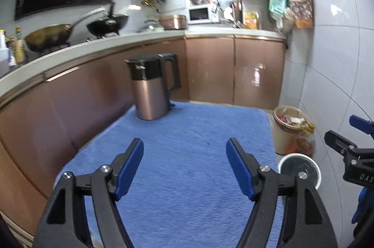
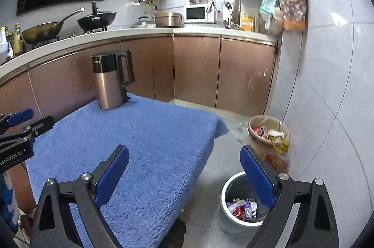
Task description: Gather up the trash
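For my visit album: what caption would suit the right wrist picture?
Open right gripper above the blue-covered table, a kettle at its back and a white bin of wrappers below.

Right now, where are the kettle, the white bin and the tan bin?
electric kettle [image 2: 109, 89], right wrist view, copper body.
white trash bin [image 2: 224, 189], right wrist view, left rim.
tan trash bin [image 1: 281, 140], left wrist view, outer wall.

Blue cloth [image 2: 140, 142] – rough, matt; kettle [image 2: 109, 84] brushed metal w/ black plastic top; cabinets [image 2: 196, 67] glossy.
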The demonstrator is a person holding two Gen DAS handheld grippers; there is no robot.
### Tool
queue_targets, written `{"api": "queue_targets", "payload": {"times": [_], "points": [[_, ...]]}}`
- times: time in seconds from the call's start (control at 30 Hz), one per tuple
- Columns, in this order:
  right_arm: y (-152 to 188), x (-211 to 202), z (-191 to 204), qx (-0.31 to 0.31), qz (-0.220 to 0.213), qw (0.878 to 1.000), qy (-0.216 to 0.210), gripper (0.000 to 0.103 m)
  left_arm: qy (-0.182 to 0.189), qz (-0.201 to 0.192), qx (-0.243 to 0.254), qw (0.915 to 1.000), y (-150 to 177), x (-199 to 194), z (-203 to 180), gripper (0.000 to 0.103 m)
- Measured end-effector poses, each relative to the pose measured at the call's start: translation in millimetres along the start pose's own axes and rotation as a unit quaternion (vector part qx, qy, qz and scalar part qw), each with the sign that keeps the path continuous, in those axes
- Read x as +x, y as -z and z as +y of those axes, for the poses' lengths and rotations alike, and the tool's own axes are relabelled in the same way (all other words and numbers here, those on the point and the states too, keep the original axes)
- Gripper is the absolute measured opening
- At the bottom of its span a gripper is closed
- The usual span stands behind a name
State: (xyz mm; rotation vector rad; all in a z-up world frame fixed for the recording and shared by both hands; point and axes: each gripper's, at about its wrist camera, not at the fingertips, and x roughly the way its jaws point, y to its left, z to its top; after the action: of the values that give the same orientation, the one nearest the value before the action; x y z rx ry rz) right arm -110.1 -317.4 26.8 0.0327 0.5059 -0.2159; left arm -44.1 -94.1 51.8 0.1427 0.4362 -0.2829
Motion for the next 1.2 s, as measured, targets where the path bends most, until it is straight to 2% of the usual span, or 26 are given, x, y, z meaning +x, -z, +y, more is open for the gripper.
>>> {"api": "queue_targets", "payload": {"times": [0.2,0.4,0.63,1.2], "points": [[-7,-12,12,-0.013,-0.008,1.000,0.009,0.099,-0.031,-0.027,-0.031,0.9987,-5,-18,28,0.081],[-9,-13,13,-0.015,-0.012,1.000,0.010,0.101,-0.059,-0.029,-0.039,0.9970,-6,-23,39,0.082],[-9,-8,7,-0.008,-0.010,1.000,0.007,0.101,-0.069,-0.039,-0.028,0.9965,-3,-26,33,0.082],[3,11,-11,0.019,0.007,1.000,0.011,0.102,-0.060,-0.029,-0.018,0.9976,-1,-16,18,0.082]]}}
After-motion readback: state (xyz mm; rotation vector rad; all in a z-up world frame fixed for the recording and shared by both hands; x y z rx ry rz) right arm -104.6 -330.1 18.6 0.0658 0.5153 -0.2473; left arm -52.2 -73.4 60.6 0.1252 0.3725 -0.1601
